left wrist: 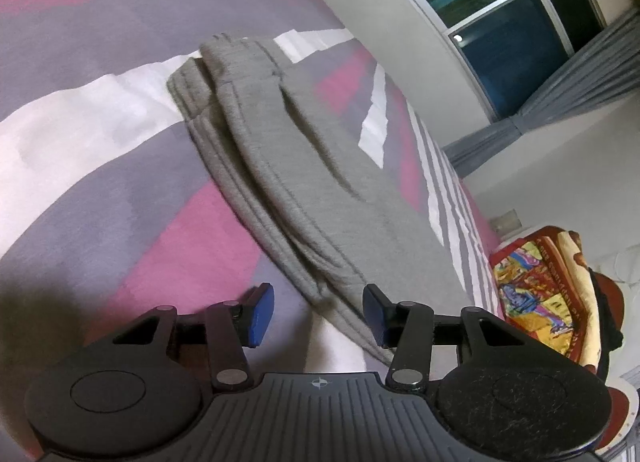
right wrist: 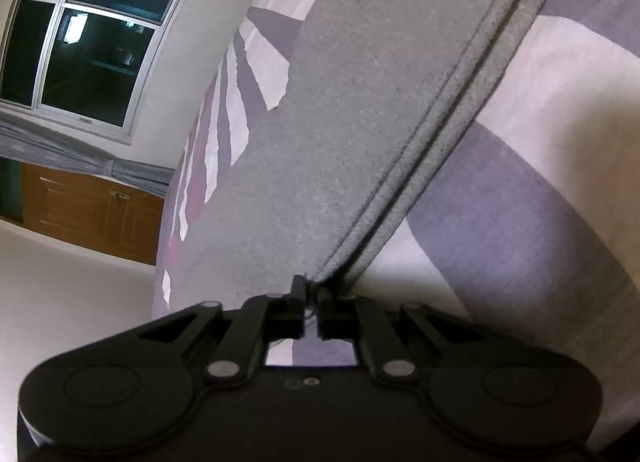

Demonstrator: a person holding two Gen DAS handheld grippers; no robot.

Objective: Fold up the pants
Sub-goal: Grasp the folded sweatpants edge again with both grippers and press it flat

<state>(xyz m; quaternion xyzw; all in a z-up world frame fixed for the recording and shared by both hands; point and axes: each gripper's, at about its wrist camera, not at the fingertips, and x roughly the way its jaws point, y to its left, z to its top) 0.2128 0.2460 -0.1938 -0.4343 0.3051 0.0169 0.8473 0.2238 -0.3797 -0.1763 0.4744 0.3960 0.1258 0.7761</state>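
Grey pants (left wrist: 288, 166) lie folded lengthwise on a bed, waistband at the far end, layered edges along the left side. My left gripper (left wrist: 318, 316) is open, its blue pads (left wrist: 260, 316) on either side of the pants' near corner, just above the bed. In the right wrist view the grey pants (right wrist: 360, 102) stretch away from the camera. My right gripper (right wrist: 310, 294) is shut on the stacked edge of the pants at their near end.
The bed cover (left wrist: 120, 142) has pink, grey and white patches. A window (left wrist: 520, 2) with grey curtains is behind the bed. A colourful bag (left wrist: 540, 286) stands beside the bed on the right. A wooden cabinet (right wrist: 92, 210) shows in the right wrist view.
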